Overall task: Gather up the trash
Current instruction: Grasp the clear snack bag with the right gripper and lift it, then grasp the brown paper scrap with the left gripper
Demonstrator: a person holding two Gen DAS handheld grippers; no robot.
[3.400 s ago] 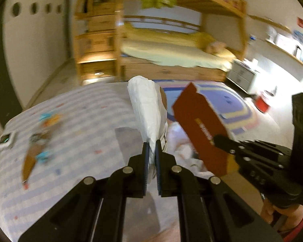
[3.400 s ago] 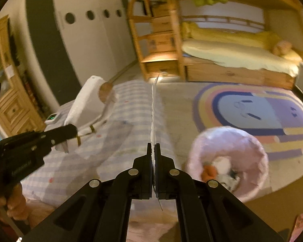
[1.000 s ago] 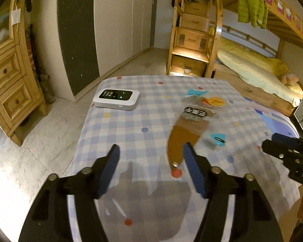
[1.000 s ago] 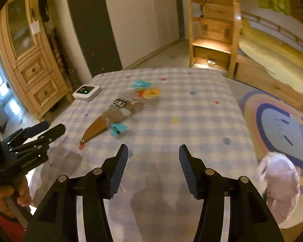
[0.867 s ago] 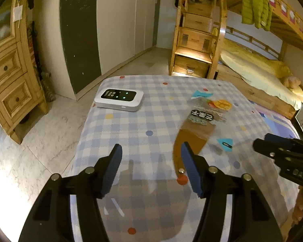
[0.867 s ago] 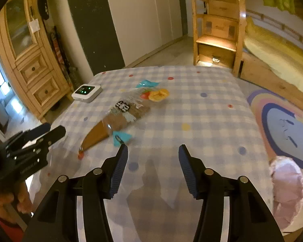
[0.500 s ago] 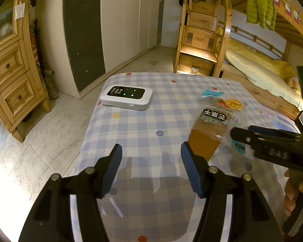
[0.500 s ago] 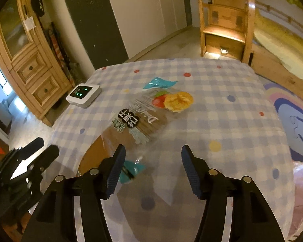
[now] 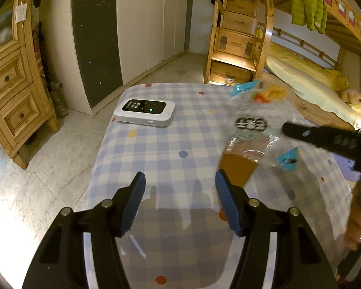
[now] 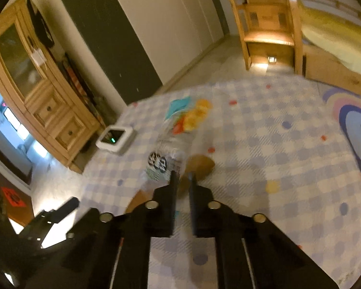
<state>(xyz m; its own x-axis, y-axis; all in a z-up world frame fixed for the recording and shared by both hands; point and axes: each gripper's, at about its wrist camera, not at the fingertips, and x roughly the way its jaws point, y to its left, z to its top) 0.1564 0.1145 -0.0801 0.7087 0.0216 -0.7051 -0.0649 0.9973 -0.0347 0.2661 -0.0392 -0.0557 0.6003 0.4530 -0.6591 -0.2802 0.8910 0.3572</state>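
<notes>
A clear plastic snack wrapper (image 9: 250, 130) with fruit print, a black label and a brown inner card lies on the checked tablecloth (image 9: 175, 134). It also shows in the right wrist view (image 10: 178, 142). My right gripper (image 10: 182, 178) has its jaws closed to a narrow gap around the wrapper's brown part, and it reaches in from the right in the left wrist view (image 9: 325, 139). My left gripper (image 9: 178, 197) is open and empty above the near table edge, left of the wrapper.
A white device (image 9: 144, 112) with a green light sits at the table's far left corner. A wooden cabinet (image 9: 12, 84) stands left, bunk-bed stairs (image 9: 235, 48) behind. A rug (image 10: 356, 125) lies on the floor at right.
My right gripper moved down onto the wrapper and closed from wide open to a narrow gap around it. The wrapper has lifted and crumpled. My left gripper stayed open, nearly still.
</notes>
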